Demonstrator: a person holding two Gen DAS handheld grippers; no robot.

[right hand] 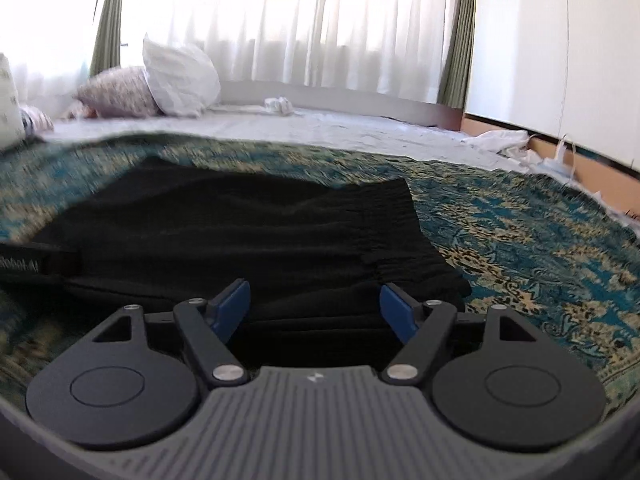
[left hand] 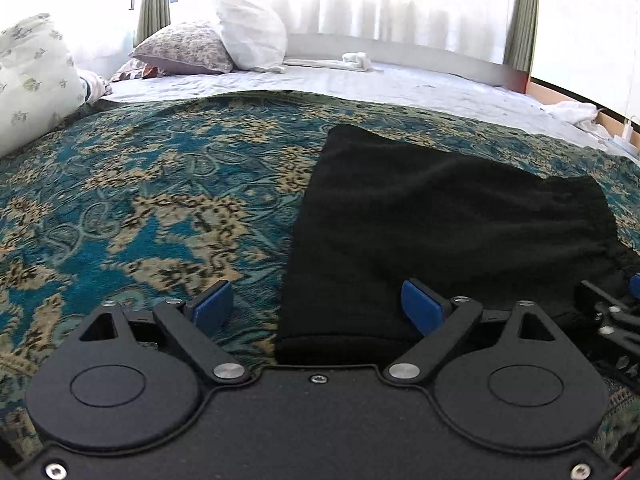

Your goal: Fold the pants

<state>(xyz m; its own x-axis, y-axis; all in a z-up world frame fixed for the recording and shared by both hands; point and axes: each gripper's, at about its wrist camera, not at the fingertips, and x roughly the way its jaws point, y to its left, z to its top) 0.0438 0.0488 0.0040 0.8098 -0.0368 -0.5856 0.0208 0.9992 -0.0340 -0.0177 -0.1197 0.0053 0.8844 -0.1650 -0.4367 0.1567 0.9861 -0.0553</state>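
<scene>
Pants (left hand: 440, 216) lie already folded into a compact black stack on the patterned bedspread (left hand: 140, 200). Left tool (left hand: 318, 306) wide open, straddling the near-left edge, gripping nothing. Right tool (right hand: 315, 306) also open and empty over the near edge. I reckon we're between folds; next, pinch both near corners and carry them over.

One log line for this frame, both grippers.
left hand-held gripper: open | right hand-held gripper: open | black pants: on patterned bedspread
</scene>
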